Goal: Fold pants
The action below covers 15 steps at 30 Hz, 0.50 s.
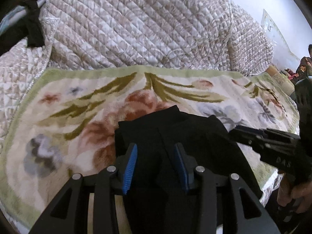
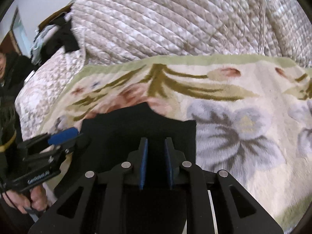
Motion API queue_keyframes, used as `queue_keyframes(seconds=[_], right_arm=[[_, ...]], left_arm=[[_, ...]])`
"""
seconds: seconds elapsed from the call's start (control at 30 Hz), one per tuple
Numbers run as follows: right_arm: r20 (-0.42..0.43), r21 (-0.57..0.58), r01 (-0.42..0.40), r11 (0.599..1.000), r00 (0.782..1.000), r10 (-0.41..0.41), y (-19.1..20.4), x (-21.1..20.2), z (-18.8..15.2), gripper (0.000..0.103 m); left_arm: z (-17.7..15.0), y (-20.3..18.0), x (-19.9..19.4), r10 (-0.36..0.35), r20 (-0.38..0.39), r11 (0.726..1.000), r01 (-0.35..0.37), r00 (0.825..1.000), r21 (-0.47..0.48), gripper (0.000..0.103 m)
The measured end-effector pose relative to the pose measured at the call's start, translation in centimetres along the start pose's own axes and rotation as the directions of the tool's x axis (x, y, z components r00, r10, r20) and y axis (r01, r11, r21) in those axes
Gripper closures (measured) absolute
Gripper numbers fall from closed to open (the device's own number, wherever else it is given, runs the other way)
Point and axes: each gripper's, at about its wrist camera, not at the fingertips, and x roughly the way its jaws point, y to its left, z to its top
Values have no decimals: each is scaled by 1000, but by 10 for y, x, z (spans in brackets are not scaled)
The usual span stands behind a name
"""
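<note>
The black pants (image 1: 175,124) lie folded into a compact stack on a floral blanket (image 1: 78,101). My left gripper (image 1: 156,148) hovers over the stack's near part, its blue pads well apart, with only flat cloth showing in the gap. The right gripper (image 1: 234,131) reaches in from the right at the stack's right edge. In the right wrist view the pants (image 2: 136,120) fill the lower centre. My right gripper (image 2: 156,139) stands over them with a narrow gap between its pads and no cloth pinched that I can see. The left gripper (image 2: 79,134) sits at the stack's left corner.
A quilted beige bedspread (image 1: 136,29) rises behind the blanket (image 2: 234,117). Dark clothes (image 2: 60,37) are piled at the far left on the quilt (image 2: 175,19). A person (image 2: 5,64) sits at the left edge of the right wrist view. A hand (image 2: 35,198) grips the left tool's handle.
</note>
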Motion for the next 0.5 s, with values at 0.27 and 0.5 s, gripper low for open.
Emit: queue_keyframes(seconds=[0.27,0.5], right_arm=[[-10,-41,31,999,999,-31,21,-25,-50,78],[-18,-3,39,999,999,-39,22,-28,-77,78]], left_arm=[[-28,1,-26,51,15,999,-51,999,-19,61],[-53,-3,-41,47,19,997,-46,999,-54,74]])
